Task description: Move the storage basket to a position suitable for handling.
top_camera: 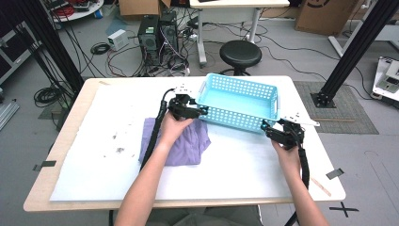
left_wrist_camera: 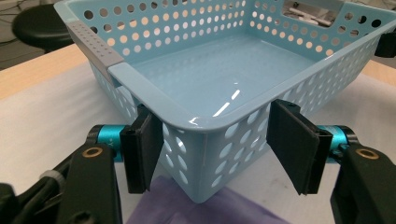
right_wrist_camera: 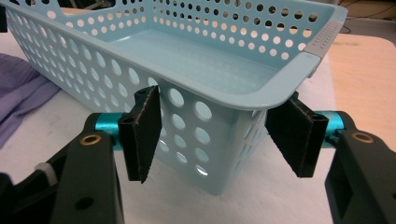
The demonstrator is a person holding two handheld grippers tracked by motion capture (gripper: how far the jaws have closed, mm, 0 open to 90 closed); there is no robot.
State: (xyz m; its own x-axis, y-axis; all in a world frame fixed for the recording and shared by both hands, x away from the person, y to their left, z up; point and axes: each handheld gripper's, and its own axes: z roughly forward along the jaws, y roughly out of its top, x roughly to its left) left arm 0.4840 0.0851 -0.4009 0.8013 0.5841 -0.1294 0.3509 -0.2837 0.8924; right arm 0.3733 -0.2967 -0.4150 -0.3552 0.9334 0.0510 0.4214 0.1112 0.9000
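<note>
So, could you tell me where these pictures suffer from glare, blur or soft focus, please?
Left gripper view: a white streak of glare lies on the glossy floor of the light blue perforated plastic basket; the black round stool behind looks soft. Right gripper view: sharp on the basket's near corner, softer towards its far wall. High view: soft and grainy overall, with even light and faint shadows on the white table cover.

Even, diffuse overhead lighting; the high view is soft and slightly grainy, with faint shadows on the white surface (top_camera: 235, 165). In the left gripper view, a bright glare streak crosses the basket (left_wrist_camera: 224, 74) floor. Near fingers (right_wrist_camera: 142, 135) appear sharp; backgrounds blur, and edges bow slightly.
</note>
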